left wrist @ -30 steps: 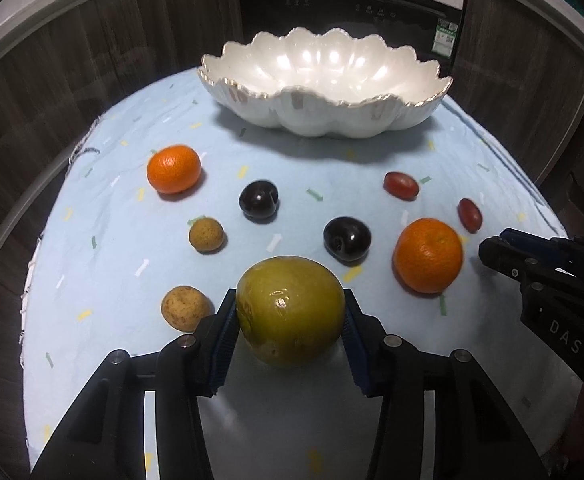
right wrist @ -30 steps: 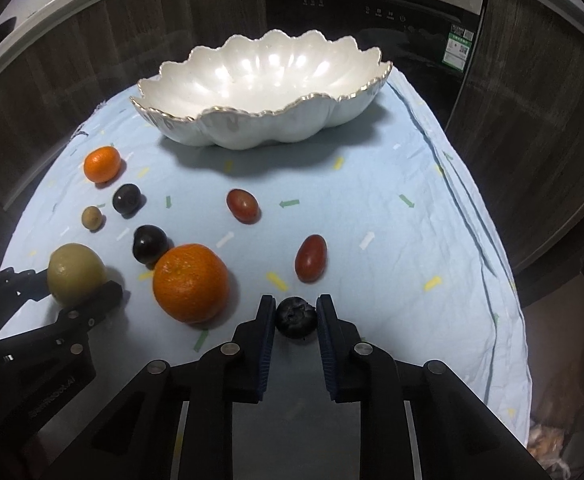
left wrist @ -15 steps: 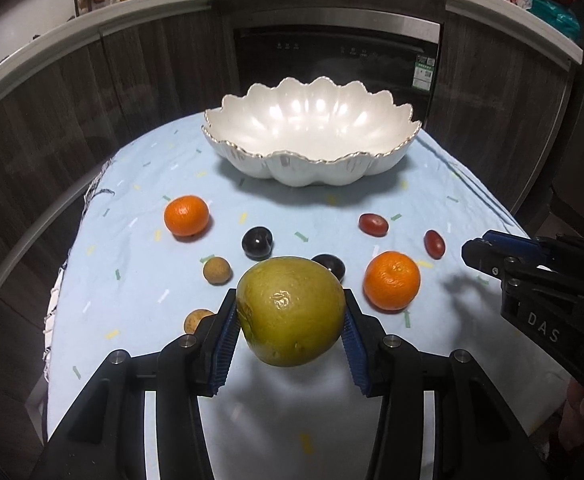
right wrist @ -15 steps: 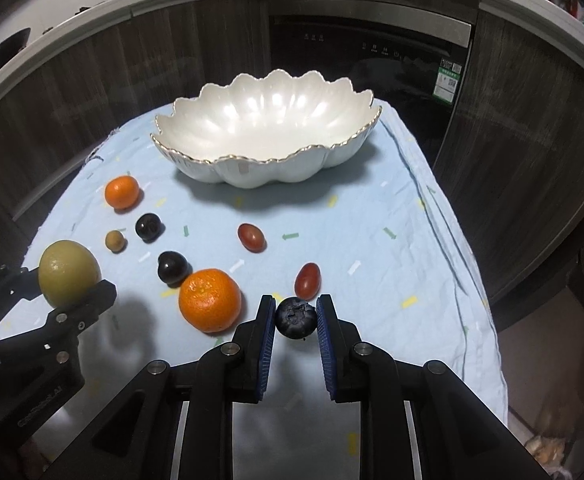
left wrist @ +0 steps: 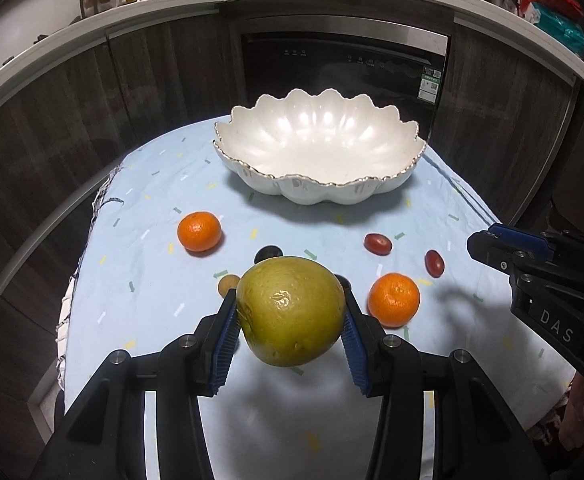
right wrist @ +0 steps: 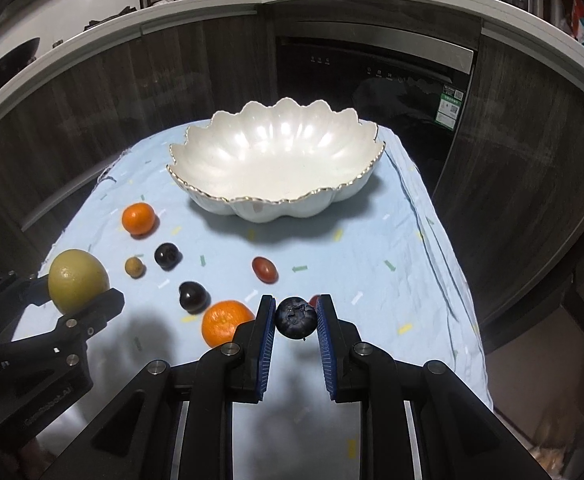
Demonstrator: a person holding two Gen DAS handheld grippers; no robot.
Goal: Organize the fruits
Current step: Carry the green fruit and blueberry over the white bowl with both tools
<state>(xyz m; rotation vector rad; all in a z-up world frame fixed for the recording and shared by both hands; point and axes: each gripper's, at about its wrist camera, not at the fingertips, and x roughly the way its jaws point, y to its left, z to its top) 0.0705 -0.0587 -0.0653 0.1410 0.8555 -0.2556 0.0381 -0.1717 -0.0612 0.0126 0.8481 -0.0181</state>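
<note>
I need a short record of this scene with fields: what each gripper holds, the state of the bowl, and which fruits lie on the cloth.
left gripper: shut on yellow-green citrus fruit, lifted above the cloth
right gripper: shut on blueberry, lifted above the cloth
white scalloped bowl: upright at the far end of the cloth, no fruit inside
light blue cloth: two tangerines, two dark plums, red grape tomatoes, small brown longan
fruits in bowl: none yet

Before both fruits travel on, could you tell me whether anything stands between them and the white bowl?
Nothing visible does. The green fruit and blueberry are held above the loose fruit, and the bowl is empty.
</note>
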